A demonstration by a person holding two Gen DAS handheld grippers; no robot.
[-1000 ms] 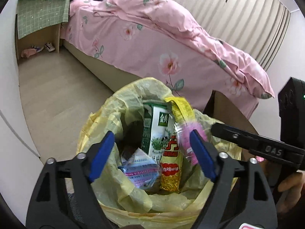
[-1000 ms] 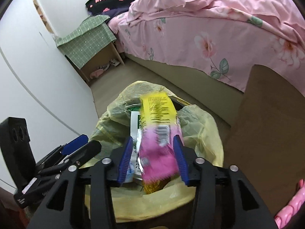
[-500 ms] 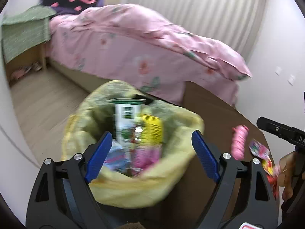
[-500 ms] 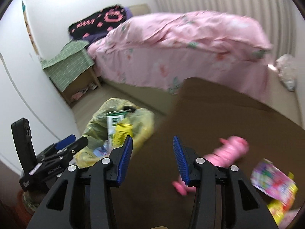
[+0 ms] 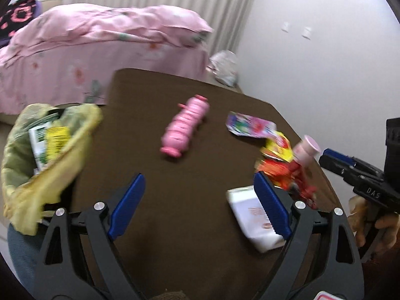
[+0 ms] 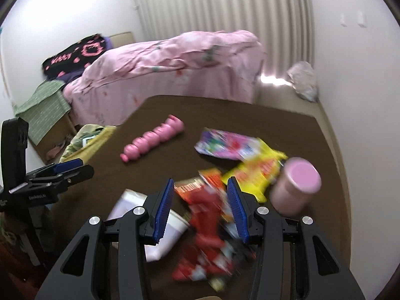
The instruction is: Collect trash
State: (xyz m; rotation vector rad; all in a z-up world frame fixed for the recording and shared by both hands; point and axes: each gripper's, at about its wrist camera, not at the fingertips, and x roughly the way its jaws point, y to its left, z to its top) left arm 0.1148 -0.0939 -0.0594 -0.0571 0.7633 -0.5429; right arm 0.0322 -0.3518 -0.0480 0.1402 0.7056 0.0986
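Trash lay all over the brown table (image 5: 190,225). The left gripper (image 5: 198,202) had its blue tongs wide apart with nothing between them. A white packet (image 5: 252,218) lay by its right tong, and a pink bumpy bottle (image 5: 185,130) lay farther ahead. The yellow trash bag (image 5: 47,160), stuffed with a green carton, sat to the left of the tongs; the right view showed only a small bit of that bag (image 6: 87,140). The right gripper (image 6: 201,207) had its tongs apart too, with a red and orange wrapper (image 6: 210,215) lying between them, too blurry to tell if they touched it. A pink cup (image 6: 295,185) lay to their right, seen much better there.
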